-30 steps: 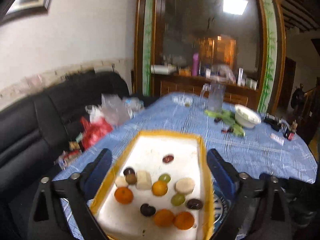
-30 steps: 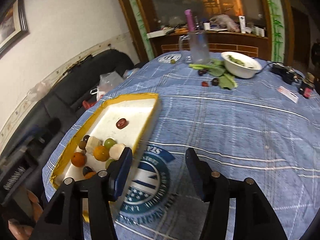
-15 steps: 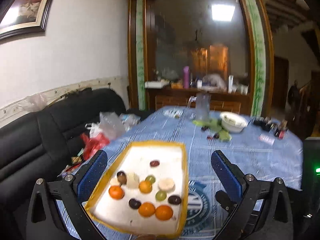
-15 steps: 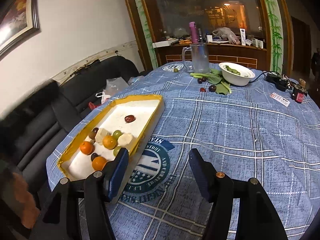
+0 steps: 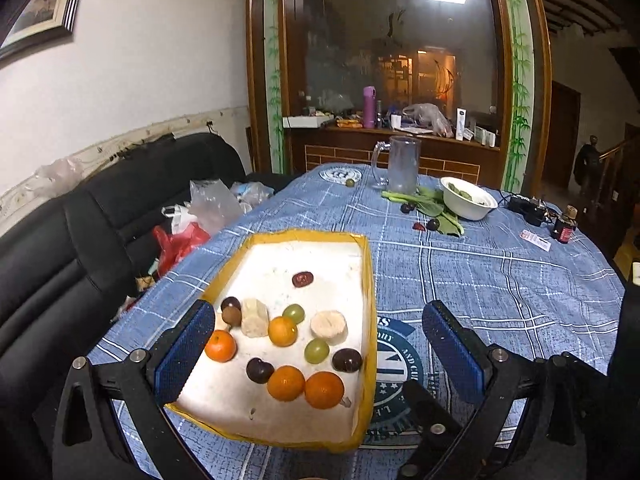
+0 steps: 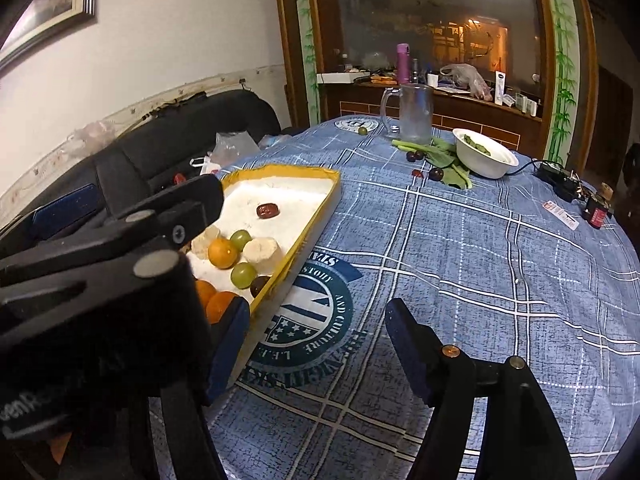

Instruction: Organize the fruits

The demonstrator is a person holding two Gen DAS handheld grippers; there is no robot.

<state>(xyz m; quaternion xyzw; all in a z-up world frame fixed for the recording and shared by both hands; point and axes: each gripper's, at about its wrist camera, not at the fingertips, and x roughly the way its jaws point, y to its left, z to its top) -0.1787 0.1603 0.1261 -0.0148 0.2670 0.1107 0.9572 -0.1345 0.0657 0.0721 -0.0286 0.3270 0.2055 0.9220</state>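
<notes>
A yellow-rimmed white tray [image 5: 370,280] sits on the blue checked tablecloth. It holds several oranges [image 5: 283,331], two green grapes [image 5: 317,351], dark plums [image 5: 347,360], a red date [image 5: 302,279] and two pale banana pieces [image 5: 328,325]. My left gripper [image 5: 316,316] is open, and its fingers stand either side of the tray's near end without touching fruit. My right gripper [image 6: 316,308] hovers over the tablecloth just right of the tray [image 6: 316,236], jaws opening with nothing between them. The left tool's black frame [image 6: 100,280] hides the tray's near left part there.
Loose fruit lies at the far end: a green grape [image 5: 350,183], dark plums [image 5: 407,208] and a red date [image 5: 419,226] by leafy greens. A glass mug [image 5: 402,164], a white bowl [image 5: 468,204] and a small bottle [image 5: 564,228] stand there. A black sofa [image 5: 80,240] with plastic bags lies left.
Both views have drawn back from the tray. The right gripper's jaws have spread wider. The left gripper's frame has come into the right wrist view at the left.
</notes>
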